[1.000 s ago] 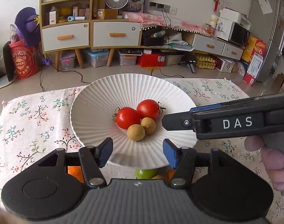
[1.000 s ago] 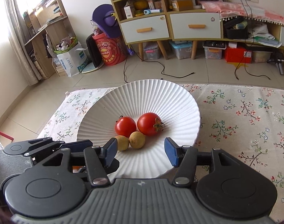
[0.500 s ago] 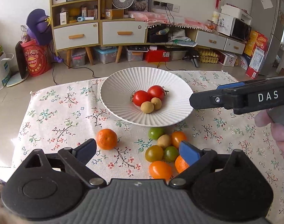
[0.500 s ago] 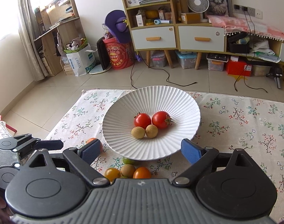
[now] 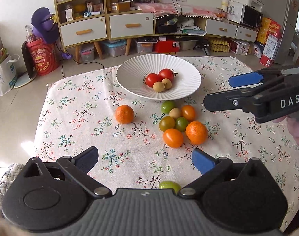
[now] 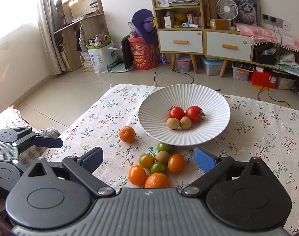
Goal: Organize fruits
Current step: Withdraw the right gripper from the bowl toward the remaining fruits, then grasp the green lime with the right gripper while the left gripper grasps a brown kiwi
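- Left gripper [image 5: 144, 160]: jaws spread wide, empty, above the cloth [image 5: 74, 118]; a green fruit [image 5: 169, 184] lies just under it.
- Right gripper [image 6: 147, 158]: jaws spread wide, empty; the fruit cluster [image 6: 155, 167] lies between and just beyond its fingers.
- A lone orange [image 5: 124, 114] sits left of the cluster.
- Farthest, the plate [image 5: 129, 74] holds two tomatoes [image 5: 153, 79] and two small tan fruits [image 5: 159, 87].
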A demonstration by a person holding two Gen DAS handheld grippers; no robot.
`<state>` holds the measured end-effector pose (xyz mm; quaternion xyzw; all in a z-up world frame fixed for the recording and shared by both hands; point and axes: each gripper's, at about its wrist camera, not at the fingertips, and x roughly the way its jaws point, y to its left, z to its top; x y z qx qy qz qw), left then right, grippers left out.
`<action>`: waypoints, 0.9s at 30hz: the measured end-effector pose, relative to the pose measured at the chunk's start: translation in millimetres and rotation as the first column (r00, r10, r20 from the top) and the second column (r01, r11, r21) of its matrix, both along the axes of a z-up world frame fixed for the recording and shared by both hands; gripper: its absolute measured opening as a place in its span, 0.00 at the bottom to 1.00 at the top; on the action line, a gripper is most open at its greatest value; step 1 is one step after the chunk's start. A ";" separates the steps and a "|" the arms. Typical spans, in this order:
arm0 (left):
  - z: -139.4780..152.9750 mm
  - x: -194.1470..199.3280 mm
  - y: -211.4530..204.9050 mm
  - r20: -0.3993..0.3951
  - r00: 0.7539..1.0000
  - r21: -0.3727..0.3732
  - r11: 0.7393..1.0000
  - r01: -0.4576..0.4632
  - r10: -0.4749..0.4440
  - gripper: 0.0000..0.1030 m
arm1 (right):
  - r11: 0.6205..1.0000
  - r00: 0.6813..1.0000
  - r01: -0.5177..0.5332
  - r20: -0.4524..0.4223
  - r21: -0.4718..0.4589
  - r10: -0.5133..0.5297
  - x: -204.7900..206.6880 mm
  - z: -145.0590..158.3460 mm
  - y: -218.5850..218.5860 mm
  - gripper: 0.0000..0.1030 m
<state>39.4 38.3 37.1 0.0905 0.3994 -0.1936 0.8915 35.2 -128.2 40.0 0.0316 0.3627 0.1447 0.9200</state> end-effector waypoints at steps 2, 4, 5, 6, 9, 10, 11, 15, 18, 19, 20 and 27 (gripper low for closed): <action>-4.6 -5.4 6.8 -0.019 1.000 0.018 1.000 -0.010 0.010 0.93 | 1.000 1.000 -0.005 0.005 0.005 0.005 -3.8 -0.4 0.8 0.97; -8.0 -8.5 13.6 -0.033 0.999 0.022 1.000 -0.022 0.022 0.93 | 1.000 1.000 -0.012 0.005 0.008 0.012 -7.4 -2.3 3.6 0.98; -9.7 -11.1 18.3 -0.044 0.999 0.024 0.999 -0.027 0.028 0.93 | 1.000 1.000 -0.017 0.004 0.008 0.017 -9.2 -3.4 5.3 0.98; -10.9 -13.4 22.6 -0.050 0.998 0.025 0.999 -0.033 0.034 0.93 | 1.000 1.000 -0.022 0.003 0.009 0.022 -12.2 -4.9 7.5 0.98; -13.4 -21.1 33.8 -0.057 0.997 0.029 0.999 -0.045 0.046 0.93 | 0.999 0.999 -0.046 -0.002 0.006 0.046 -20.9 -9.9 15.9 0.98; -14.5 -22.1 36.4 -0.060 0.997 0.031 0.998 -0.047 0.049 0.93 | 0.998 0.998 -0.058 -0.003 0.002 0.058 -23.7 -11.8 19.7 0.98; -15.8 -23.1 39.1 -0.065 0.997 0.033 0.998 -0.050 0.052 0.93 | 0.998 0.998 -0.070 -0.004 -0.002 0.070 -25.5 -13.9 22.8 0.98; -24.6 -26.7 49.7 -0.091 0.994 0.039 0.997 -0.061 0.064 0.93 | 0.989 0.990 -0.141 -0.012 -0.051 0.141 -40.0 -28.8 41.1 0.99; -35.1 -26.7 59.0 -0.100 0.991 0.050 0.995 -0.085 0.090 0.92 | 0.980 0.983 -0.180 -0.035 -0.081 0.178 -46.5 -41.8 50.5 0.99; -39.1 -26.4 61.9 -0.108 0.989 0.058 0.994 -0.093 0.099 0.90 | 0.978 0.981 -0.192 -0.043 -0.085 0.189 -48.1 -46.0 53.2 0.99; -43.0 -25.9 66.6 -0.120 0.987 0.059 0.993 -0.104 0.110 0.89 | 0.975 0.979 -0.202 -0.049 -0.090 0.198 -49.1 -48.9 55.1 0.98; -57.0 -19.4 76.8 -0.200 0.969 0.037 0.990 -0.138 0.142 0.68 | 0.959 0.963 -0.261 -0.099 -0.111 0.251 -51.0 -65.3 68.4 0.93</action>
